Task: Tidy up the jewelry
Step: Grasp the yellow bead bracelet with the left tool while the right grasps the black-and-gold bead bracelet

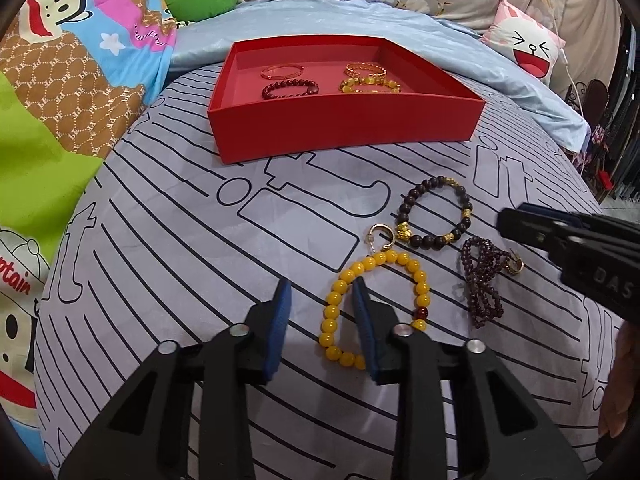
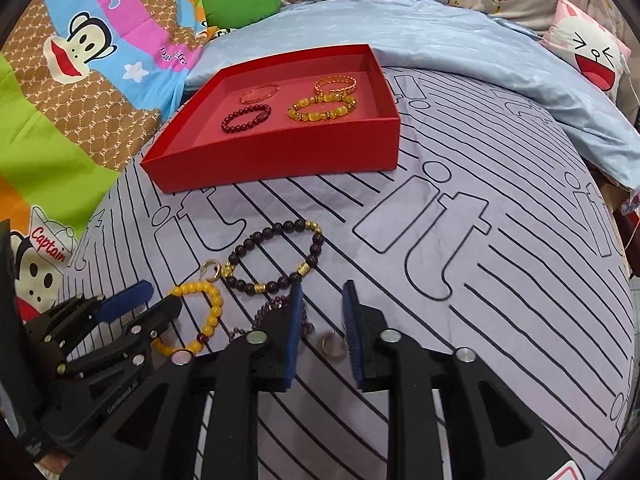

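Observation:
A red tray (image 1: 344, 130) (image 2: 276, 160) at the back holds several bracelets. On the striped sheet lie a yellow bead bracelet (image 1: 376, 308) (image 2: 200, 316), a dark bead bracelet with gold charms (image 1: 436, 212) (image 2: 276, 258), a purple bead strand (image 1: 482, 280) (image 2: 276, 310), a gold earring (image 1: 382, 238) (image 2: 211, 271) and a second gold earring (image 1: 514, 266) (image 2: 334, 346). My left gripper (image 1: 322, 292) (image 2: 154, 294) is open, its jaws straddling the yellow bracelet's left side. My right gripper (image 2: 322, 292) (image 1: 520, 220) is open, its jaws around the second earring.
The bed is covered by a grey sheet with black line print (image 1: 200, 260). A blue blanket (image 1: 320, 20) lies behind the tray, a cartoon quilt (image 1: 60, 80) at the left and a pink cartoon pillow (image 1: 528, 46) at the back right.

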The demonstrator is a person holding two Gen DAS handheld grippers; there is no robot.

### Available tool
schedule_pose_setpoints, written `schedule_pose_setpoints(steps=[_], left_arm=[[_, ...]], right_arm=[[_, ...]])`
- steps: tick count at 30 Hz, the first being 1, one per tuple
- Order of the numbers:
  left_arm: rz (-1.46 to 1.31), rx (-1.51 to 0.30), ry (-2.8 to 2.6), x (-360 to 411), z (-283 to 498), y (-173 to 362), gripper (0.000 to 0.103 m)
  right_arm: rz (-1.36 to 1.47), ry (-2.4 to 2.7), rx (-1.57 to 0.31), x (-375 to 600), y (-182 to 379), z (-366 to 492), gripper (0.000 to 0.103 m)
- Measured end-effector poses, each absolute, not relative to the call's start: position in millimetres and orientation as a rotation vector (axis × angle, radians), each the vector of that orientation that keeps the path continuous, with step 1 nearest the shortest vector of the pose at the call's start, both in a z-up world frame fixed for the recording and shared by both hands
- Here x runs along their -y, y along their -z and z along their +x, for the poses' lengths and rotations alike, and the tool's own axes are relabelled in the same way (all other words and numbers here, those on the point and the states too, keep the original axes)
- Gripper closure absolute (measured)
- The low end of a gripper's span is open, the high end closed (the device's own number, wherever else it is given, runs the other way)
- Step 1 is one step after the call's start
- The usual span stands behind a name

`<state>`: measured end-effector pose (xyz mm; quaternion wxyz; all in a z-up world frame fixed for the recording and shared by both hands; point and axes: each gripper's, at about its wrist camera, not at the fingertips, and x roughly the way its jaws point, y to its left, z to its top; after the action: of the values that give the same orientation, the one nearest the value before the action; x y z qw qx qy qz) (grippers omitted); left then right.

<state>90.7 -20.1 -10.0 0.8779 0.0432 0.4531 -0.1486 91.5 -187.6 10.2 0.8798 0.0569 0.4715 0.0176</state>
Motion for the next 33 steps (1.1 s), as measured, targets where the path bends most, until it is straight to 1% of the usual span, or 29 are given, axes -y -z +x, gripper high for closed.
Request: schedule_pose_setpoints(steps=[1, 4, 17, 20, 22, 24, 33], left_arm=[[0.086, -0.947, 0.315, 19.7, 90.9, 9.9, 0.086], [0.060, -0.960, 0.330, 16.4, 92.4, 9.5, 0.094], [0.037, -0.979, 0.335, 15.1, 92.5, 8.7, 0.095], [0.038, -0.977, 0.333, 15.2, 92.5, 8.7, 0.095], [0.040, -0.975, 0.332, 15.3, 92.4, 8.5, 0.095], [0.039, -0.976, 0.332, 15.4, 92.7, 8.5, 0.095], [0.045, -0.994, 0.341, 19.0, 90.4, 6.9, 0.095]], right_arm=[[0.114, -0.036, -0.984, 186.1, -9.1, 95.4, 0.075], [0.115, -0.033, -0.983, 184.8, -7.2, 105.7, 0.075], [0.059, -0.009, -0.992, 176.3, 8.0, 128.3, 0.076], [0.039, -0.004, -0.987, 175.4, 8.4, 126.1, 0.081], [0.044, -0.003, -0.988, 178.1, 8.5, 124.3, 0.092], [0.056, -0.003, -0.990, 181.4, 8.8, 123.2, 0.095], [0.094, -0.002, -0.962, 191.4, -7.0, 109.6, 0.095]])
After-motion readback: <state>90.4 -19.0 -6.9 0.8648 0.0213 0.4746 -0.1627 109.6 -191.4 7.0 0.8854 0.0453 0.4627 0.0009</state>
